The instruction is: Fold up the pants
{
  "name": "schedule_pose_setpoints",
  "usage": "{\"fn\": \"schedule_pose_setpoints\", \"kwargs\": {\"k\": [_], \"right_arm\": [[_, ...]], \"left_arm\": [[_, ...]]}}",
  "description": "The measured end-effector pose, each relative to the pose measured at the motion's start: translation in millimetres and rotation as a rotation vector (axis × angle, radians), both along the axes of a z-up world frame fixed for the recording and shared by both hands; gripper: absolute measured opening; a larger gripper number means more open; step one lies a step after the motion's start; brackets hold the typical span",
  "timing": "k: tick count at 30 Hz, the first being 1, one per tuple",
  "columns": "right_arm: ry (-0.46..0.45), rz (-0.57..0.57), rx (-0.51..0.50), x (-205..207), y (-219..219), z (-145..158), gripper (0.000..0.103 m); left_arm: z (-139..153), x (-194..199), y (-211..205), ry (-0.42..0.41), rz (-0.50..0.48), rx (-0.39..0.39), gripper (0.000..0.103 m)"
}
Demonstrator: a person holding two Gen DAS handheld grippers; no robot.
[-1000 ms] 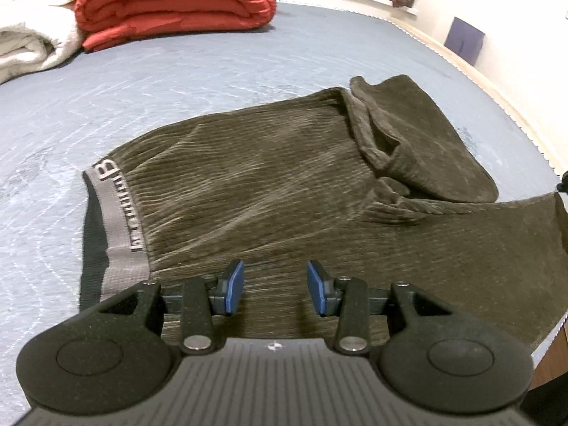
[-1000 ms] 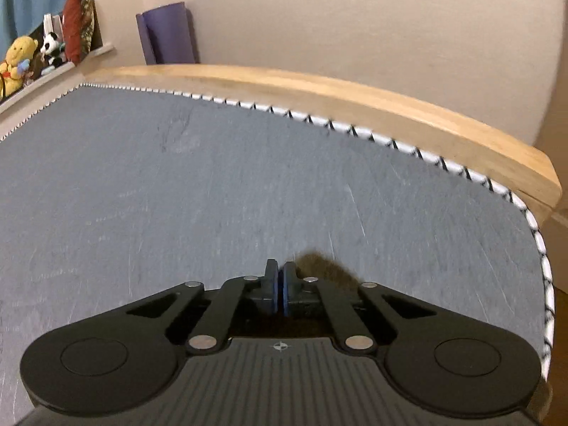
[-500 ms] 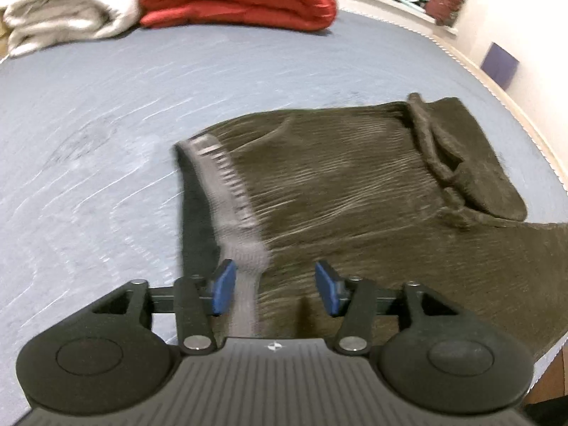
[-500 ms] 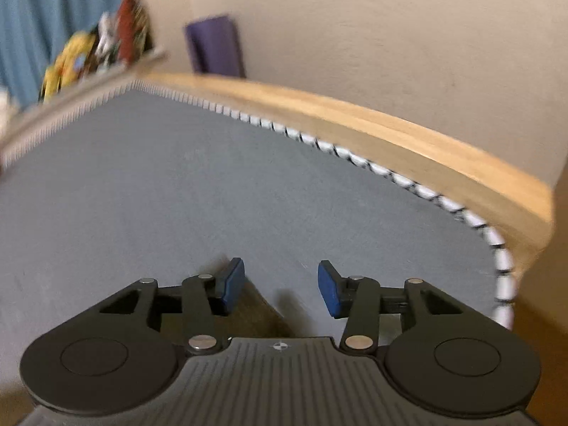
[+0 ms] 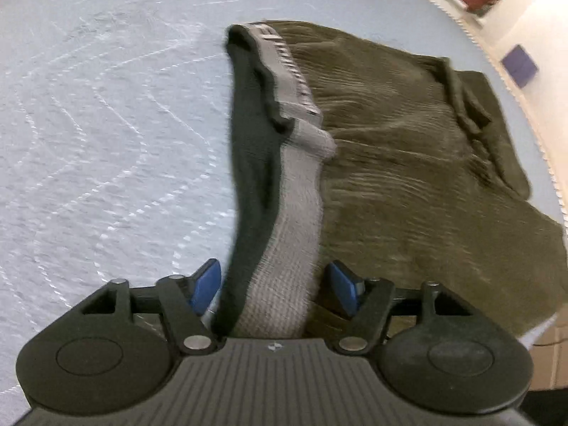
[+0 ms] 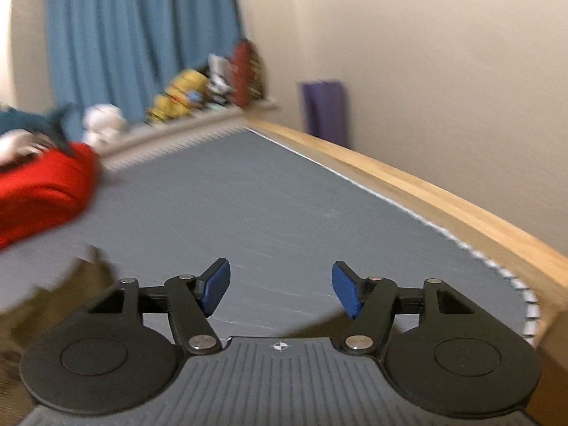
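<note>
Brown corduroy pants point(image 5: 408, 163) lie spread on the grey bed cover point(image 5: 106, 142). Their grey waistband point(image 5: 298, 191), with its dark inner side turned up, runs from the top centre down between the blue pads of my left gripper point(image 5: 274, 285). Those jaws are opening, and the pads stand just off the band on either side. My right gripper point(image 6: 280, 289) hangs above the bare bed cover point(image 6: 266, 195), its jaws opening with nothing between them. A blurred brown corner of the pants point(image 6: 71, 291) shows at the lower left of the right wrist view.
A wooden bed frame point(image 6: 426, 191) borders the mattress on the right. A red duvet point(image 6: 39, 191) lies at the far left, with plush toys point(image 6: 184, 92) on a ledge under a blue curtain point(image 6: 142, 35). A purple mat point(image 6: 325, 110) leans on the wall.
My left gripper has slid from over the pants body to the waistband end and its jaws have spread. My right gripper went from shut to wide, rose and swung towards the curtain.
</note>
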State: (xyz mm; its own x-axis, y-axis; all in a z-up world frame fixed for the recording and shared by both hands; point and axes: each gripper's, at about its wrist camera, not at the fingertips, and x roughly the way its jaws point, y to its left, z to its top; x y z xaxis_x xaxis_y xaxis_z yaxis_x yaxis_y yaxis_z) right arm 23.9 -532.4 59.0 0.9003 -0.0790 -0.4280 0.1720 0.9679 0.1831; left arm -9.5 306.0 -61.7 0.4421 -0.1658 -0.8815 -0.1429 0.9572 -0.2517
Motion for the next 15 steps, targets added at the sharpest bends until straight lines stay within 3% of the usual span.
{"fn": "schedule_pose_setpoints", "kwargs": {"k": [4,8,12,15], "right_arm": [[-0.052,0.126,0.015,-4.5,56.7,12.6,0.071],[-0.051,0.246,-0.032,3.5,106.3,22.5,0.071],[-0.061,0.315,-0.048,3.5,139.9,32.0,0.071],[-0.045,0.359,-0.079,5.5,158.3,30.2,0.072]], "left_arm": [[12.9,-14.1,2.4,-0.038,-0.003,0.022,0.028],[28.6,-34.5,8.1,-0.078,0.01,0.008,0.023],[14.9,-42.6,-5.3,-0.041,-0.033,0.127,0.023],[13.1,-39.0,-10.1,-0.063,0.02,0.151,0.027]]}}
